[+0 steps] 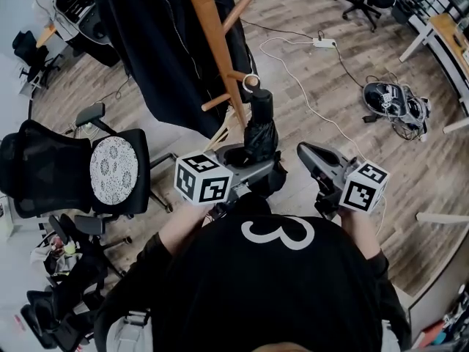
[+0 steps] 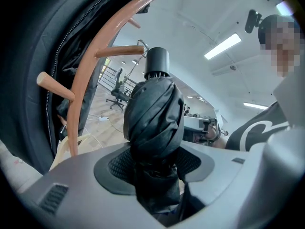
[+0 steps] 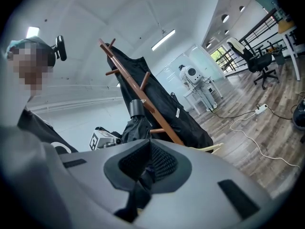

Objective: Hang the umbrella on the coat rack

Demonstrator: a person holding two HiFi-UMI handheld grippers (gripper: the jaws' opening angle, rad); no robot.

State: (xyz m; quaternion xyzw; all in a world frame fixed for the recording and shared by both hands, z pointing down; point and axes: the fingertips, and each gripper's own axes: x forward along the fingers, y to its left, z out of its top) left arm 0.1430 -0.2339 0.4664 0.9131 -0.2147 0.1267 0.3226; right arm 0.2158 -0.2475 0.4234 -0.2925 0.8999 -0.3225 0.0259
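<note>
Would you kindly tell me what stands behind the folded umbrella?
The wooden coat rack stands behind the umbrella, with a black coat hung on it. The umbrella covers the pole's lower end.

One folded umbrella (image 1: 260,127), one wooden coat rack (image 1: 216,35) and one dark coat (image 1: 154,42) show, plus two grippers: the left gripper (image 1: 253,161) and the right gripper (image 1: 307,152). The floor (image 1: 322,123) carries at least three office chairs, one (image 1: 44,167) by its left edge, and one white power strip (image 1: 323,42).
</note>
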